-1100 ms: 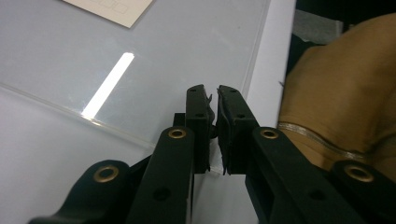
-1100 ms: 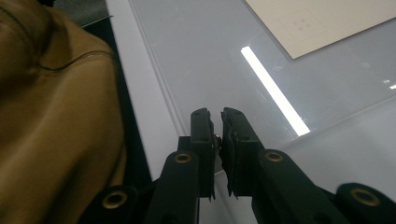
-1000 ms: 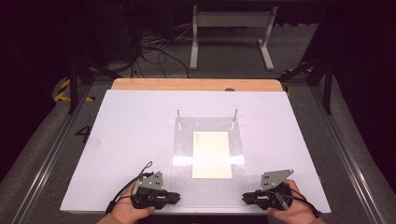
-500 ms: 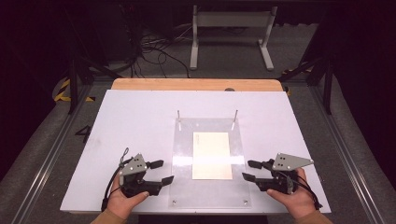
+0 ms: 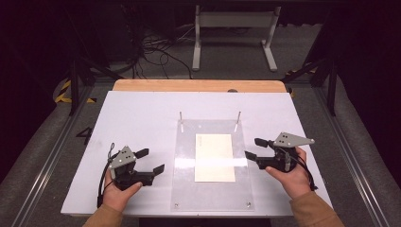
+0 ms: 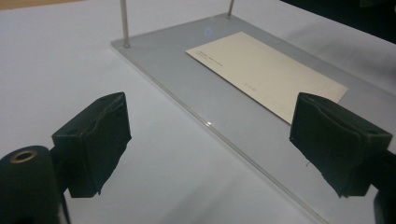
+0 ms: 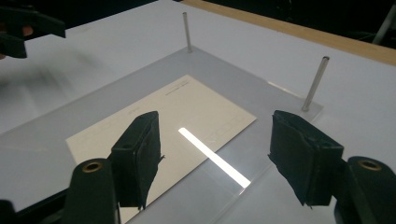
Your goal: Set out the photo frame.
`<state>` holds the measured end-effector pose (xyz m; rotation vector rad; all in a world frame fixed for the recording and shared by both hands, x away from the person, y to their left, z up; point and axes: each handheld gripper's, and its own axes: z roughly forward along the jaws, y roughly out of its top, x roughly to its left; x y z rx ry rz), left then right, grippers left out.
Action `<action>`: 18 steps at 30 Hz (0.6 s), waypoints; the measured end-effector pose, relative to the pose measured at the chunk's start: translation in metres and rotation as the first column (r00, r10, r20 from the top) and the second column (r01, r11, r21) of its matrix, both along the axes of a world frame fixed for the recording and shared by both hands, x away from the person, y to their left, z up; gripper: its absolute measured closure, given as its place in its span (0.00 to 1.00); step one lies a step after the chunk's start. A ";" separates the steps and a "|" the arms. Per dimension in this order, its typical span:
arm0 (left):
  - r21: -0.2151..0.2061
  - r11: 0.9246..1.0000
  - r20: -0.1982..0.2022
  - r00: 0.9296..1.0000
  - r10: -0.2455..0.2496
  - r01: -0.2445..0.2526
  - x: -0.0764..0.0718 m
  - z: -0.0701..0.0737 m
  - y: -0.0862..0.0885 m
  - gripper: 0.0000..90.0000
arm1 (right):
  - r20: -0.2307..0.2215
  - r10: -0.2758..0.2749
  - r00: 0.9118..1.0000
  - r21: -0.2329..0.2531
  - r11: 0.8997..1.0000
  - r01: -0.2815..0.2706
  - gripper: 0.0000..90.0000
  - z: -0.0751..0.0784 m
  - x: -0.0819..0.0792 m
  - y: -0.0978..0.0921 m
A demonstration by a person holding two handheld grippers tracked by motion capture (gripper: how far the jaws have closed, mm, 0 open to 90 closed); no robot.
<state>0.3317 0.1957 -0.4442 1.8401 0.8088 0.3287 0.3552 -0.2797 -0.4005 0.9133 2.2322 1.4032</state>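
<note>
Spanning the scene: white worktop [image 5: 142, 123], with a clear plate [image 5: 211, 196] lying flat near its front middle and two thin pins [image 5: 180, 117] standing upright at the plate's far corners. Resting flat on the plate, roughly centred: a cream card [image 5: 214, 157], faint print along its far edge, a glare stripe crossing it.

Likely handling as light, thin and bendy rather than stiff; lying flush on a glossy surface, so offering no edge to pinch from above and probably sliding instead of lifting. Best hold, judging from here: sliding it toward a plate edge, or tipping one corner up, then nipping a short edge or corner gently to avoid creasing.

Hovering left of the plate: left gripper [image 5: 150, 161], fingers [image 6: 93, 140] spread wide, holding nothing, pointing toward the plate's left edge and apart from it.

Hovering at the plate's right edge: right gripper [image 5: 257, 149], fingers [image 7: 137, 154] also spread wide and empty, framing the card's near corner in the right gripper view, not touching it as far as can be told.
</note>
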 end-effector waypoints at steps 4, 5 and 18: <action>0.000 1.000 0.013 1.000 0.016 -0.016 -0.002 0.000 0.005 0.15 | 0.025 -0.010 1.000 -0.002 1.000 0.010 0.37 0.003 0.015 0.000; 0.002 1.000 0.015 1.000 0.020 -0.020 -0.003 0.000 0.006 0.15 | 0.031 -0.016 0.999 -0.004 1.000 0.017 0.38 0.004 0.022 0.001; 0.016 0.999 0.003 0.999 0.037 -0.037 -0.016 -0.001 0.015 0.15 | 0.054 -0.023 0.998 -0.032 0.999 0.025 0.43 0.004 0.089 0.007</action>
